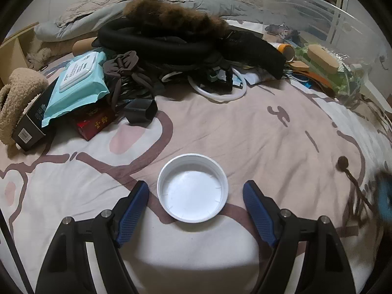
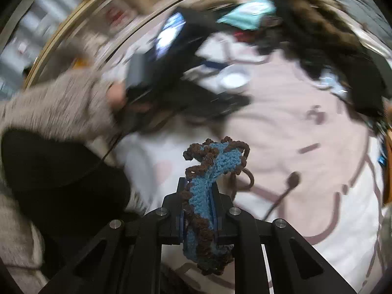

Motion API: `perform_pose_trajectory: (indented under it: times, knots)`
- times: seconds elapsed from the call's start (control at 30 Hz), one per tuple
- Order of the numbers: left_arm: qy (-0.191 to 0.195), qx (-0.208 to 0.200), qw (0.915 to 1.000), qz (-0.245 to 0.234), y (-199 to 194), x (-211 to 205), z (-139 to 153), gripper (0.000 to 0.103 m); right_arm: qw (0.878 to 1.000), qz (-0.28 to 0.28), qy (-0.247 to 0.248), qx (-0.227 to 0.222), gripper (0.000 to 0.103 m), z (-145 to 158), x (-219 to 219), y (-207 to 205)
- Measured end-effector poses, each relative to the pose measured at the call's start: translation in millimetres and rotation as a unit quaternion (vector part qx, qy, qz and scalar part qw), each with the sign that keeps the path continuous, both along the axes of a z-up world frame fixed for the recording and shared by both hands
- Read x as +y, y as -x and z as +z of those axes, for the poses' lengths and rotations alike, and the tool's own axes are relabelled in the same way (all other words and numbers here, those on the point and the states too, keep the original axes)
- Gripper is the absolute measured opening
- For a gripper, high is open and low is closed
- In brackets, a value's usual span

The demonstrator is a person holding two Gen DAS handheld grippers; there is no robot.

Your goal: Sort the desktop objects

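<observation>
Blue pads of the left tool [image 1: 196, 193] standing apart on either side of a white lid [image 1: 192, 188], neither pad touching its rim; nothing gripped. Lid lying hollow side up on the patterned bed sheet [image 1: 281, 132], right between the fingertips. Farther ahead and to the left of that tool: a dark square cap [image 1: 140, 110], a red box [image 1: 94, 123], a teal wet-wipe pack [image 1: 78, 85] resting on a black carton [image 1: 31, 122], a fuzzy beige item [image 1: 17, 98] at the far left. Straight ahead beyond the lid: a heap of black foam tubes [image 1: 156, 42] topped by brown fur [image 1: 176, 16], a white ring [image 1: 220, 93] at its near edge. Ahead to the right: a clear plastic bin [image 1: 330, 36] holding a wooden brush [image 1: 323, 58] and other bits. Right tool [image 2: 197, 191] clamped shut on a blue crocheted piece with brown edging [image 2: 208, 169], lifted clear of the sheet, its loose end sticking up past the fingertips. Left of that tool, blurred: a furry grey sleeve [image 2: 61, 103] and a hand [image 2: 117, 95] on the other handle. Beyond, much smeared by motion, the same white lid and the dark heap.
</observation>
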State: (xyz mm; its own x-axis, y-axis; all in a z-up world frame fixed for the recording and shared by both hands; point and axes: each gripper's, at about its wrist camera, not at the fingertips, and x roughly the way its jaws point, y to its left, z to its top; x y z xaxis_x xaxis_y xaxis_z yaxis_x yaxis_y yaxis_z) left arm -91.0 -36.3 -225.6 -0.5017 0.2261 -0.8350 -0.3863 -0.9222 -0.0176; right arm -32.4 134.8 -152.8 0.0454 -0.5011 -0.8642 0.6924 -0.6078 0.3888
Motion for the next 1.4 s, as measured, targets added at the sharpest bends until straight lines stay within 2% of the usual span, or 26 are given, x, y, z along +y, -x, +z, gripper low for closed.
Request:
perform_pose_trajectory:
  times: [0.2,0.37,0.53,0.7,0.87,1.03,1.4]
  knots:
    - [-0.005,0.000,0.9998,-0.019,-1.1,4.6,3.8,0.051,0.998,-0.060,-0.007,0.007,0.017,-1.6,16.2,19.3]
    - [-0.016,0.010,0.9996,-0.023,-0.2,4.7,13.0,0.051,0.996,-0.079,-0.015,0.025,0.017,4.0,17.0,22.8]
    - [-0.035,0.030,0.9987,-0.019,2.9,3.4,38.5,0.051,0.995,-0.088,-0.019,0.050,0.017,14.5,15.9,22.2]
    - [-0.036,0.043,0.9984,-0.006,9.1,8.8,66.8,0.051,0.991,-0.111,-0.014,0.079,0.017,33.7,16.3,30.9]
    - [-0.030,0.079,0.9964,-0.006,10.7,19.4,103.4,0.051,0.985,-0.126,-0.006,0.118,0.017,55.6,16.5,37.0]
    - [-0.046,0.104,0.9935,0.002,12.5,20.5,141.0,0.051,0.979,-0.148,0.002,0.141,0.017,76.9,21.1,42.8]
    - [-0.048,0.151,0.9874,0.002,-1.8,30.8,200.4,0.051,0.961,-0.175,0.045,0.210,0.017,143.8,24.0,33.9]
